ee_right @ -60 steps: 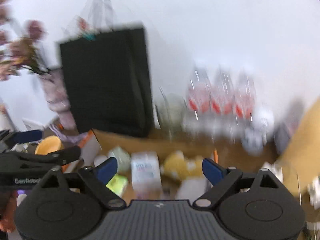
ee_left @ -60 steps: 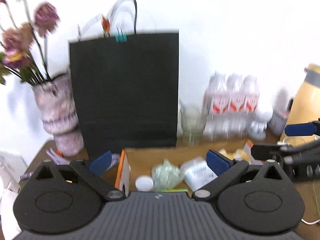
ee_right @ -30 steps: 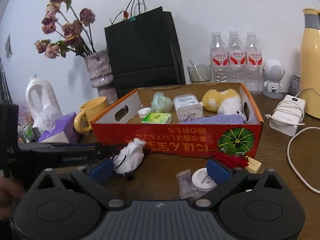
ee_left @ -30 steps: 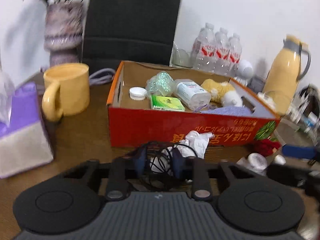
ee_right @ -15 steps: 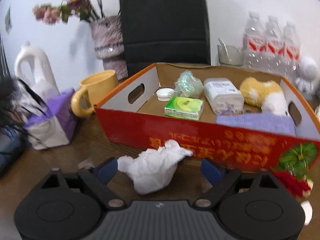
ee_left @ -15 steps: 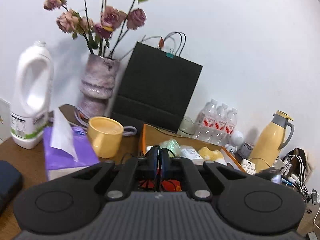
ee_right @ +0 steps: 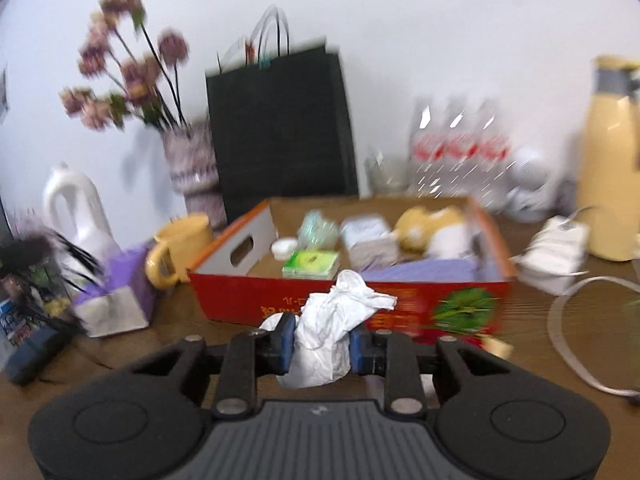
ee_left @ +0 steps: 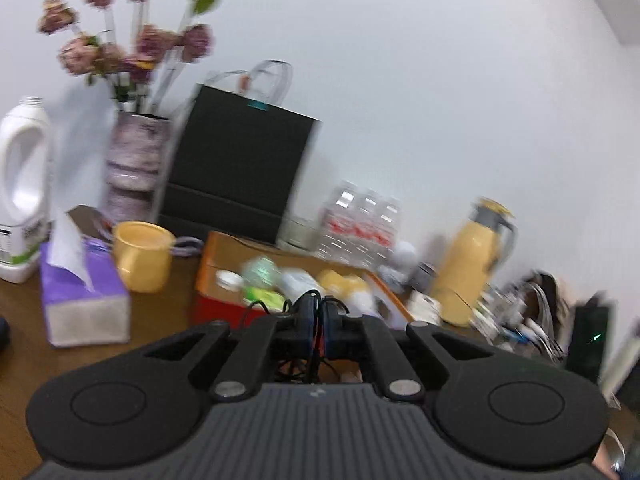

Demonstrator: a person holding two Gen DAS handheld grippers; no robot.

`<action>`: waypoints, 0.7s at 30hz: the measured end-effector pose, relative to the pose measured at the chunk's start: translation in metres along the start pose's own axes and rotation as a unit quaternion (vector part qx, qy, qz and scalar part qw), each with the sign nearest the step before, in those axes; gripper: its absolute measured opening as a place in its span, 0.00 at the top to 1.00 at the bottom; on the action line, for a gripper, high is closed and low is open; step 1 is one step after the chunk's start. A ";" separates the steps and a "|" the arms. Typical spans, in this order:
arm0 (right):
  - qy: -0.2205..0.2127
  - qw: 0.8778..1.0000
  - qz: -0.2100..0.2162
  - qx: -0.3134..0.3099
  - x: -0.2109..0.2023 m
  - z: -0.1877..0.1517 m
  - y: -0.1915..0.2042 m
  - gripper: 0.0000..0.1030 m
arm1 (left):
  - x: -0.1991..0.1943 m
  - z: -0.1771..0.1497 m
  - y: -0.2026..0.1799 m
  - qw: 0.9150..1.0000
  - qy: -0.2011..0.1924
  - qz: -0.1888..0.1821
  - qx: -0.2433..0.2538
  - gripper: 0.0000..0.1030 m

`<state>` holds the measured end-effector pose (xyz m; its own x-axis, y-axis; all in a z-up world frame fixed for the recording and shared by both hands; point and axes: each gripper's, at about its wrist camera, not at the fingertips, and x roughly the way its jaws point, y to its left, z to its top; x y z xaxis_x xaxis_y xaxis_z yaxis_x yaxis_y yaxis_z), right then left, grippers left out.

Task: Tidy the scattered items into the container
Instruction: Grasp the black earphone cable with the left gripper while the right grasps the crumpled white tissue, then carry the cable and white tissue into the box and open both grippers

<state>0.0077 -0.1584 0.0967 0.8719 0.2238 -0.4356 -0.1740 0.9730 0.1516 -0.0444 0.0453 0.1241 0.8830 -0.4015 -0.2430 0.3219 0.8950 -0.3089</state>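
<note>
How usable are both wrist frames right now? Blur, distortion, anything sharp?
Left wrist view: heavy motion blur on the flowers, black bag and box; the left gripper stays sharp, shut on a black cable. Right wrist view: bottles streaked, box text unreadable; the right gripper and its white tissue are sharper. Both show fisheye corner vignetting.
</note>
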 end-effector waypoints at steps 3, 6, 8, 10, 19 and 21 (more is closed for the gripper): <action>-0.013 1.000 0.001 -0.001 -0.046 -0.010 -0.001 0.75 | -0.009 -0.011 -0.024 0.999 0.006 -0.034 0.014 0.95; -0.017 1.000 0.006 -0.004 -0.066 -0.011 0.000 0.75 | -0.010 -0.004 -0.038 0.998 -0.001 -0.049 0.026 0.95; -0.035 0.999 0.004 -0.021 -0.069 -0.005 0.005 0.75 | -0.006 0.006 -0.043 0.998 -0.010 -0.048 0.036 0.95; -0.048 0.998 0.005 -0.028 -0.070 0.007 0.005 0.75 | -0.001 0.022 -0.044 0.998 -0.021 -0.048 0.044 0.95; -0.123 0.991 0.025 -0.048 -0.039 0.145 -0.007 0.75 | 0.072 0.166 -0.034 0.995 -0.061 -0.004 0.074 0.95; -0.129 0.990 0.021 -0.055 -0.031 0.181 -0.008 0.75 | 0.094 0.194 -0.031 0.995 -0.061 0.011 0.079 0.95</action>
<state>0.0648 -0.1830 0.2700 0.9486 0.2553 -0.1872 -0.2483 0.9668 0.0606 0.0946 0.0177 0.2898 0.9222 -0.3637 -0.1316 0.3434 0.9265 -0.1540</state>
